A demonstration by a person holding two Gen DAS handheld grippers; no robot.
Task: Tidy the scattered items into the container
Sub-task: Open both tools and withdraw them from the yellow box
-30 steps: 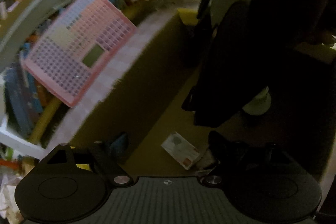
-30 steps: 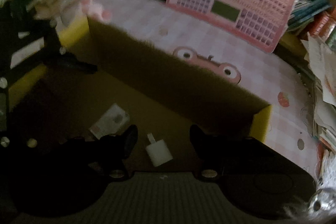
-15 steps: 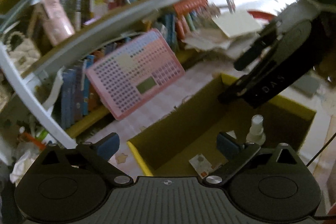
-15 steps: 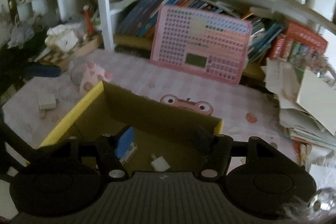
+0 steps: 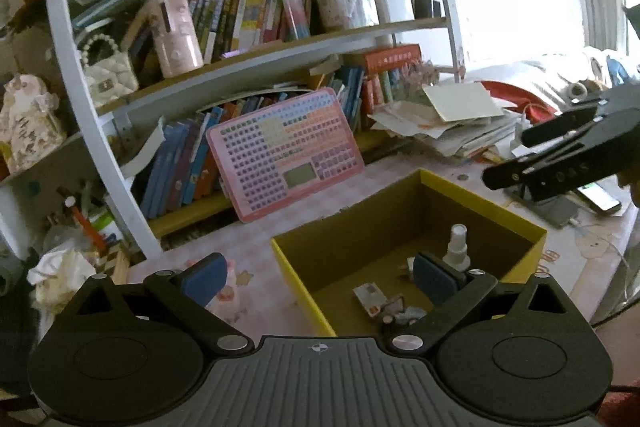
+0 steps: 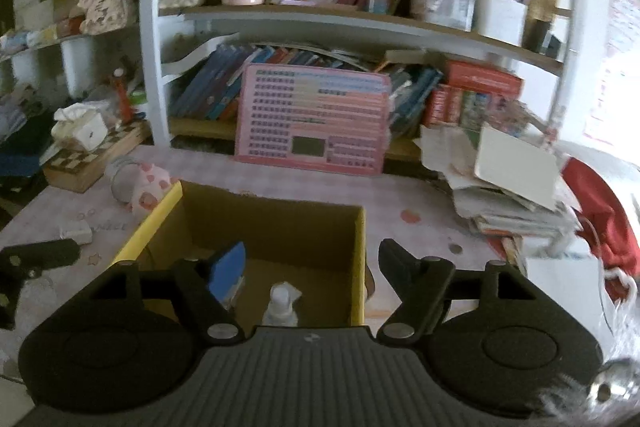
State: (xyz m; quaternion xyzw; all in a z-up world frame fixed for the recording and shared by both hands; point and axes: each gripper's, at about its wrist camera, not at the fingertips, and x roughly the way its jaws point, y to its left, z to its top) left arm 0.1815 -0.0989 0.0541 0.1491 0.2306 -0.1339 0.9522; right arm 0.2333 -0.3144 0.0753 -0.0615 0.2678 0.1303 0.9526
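Standing by the desk, you see the big bookshelf [image 6: 360, 19] first, packed with books behind everything. Down from it sits the yellow box [image 5: 304, 291], the thing to fill, open at the top on the pink checked desk cover [image 6: 304, 193]. A pink key board [image 6: 314, 119] leans on the shelf just behind the box.

Both grippers hang above the box with nothing in them. The left gripper [image 5: 320, 277] has its fingers wide apart, one over the desk and one over the box. The right gripper [image 6: 310, 261] is spread wide too, one finger over the box and one past its right wall.

Inside the box stands a little spray bottle [image 5: 457, 249]. Near it lie a small card [image 5: 370, 298] and some tiny bits I cannot make out. So I think part of the job is done.

Some things look left to do. Left of the box, on the desk, sit a pink spotted toy [image 6: 150, 187] and a small white block [image 6: 78, 231]. Right of the box lies a coin [image 6: 454, 249]. One of these is probably next.
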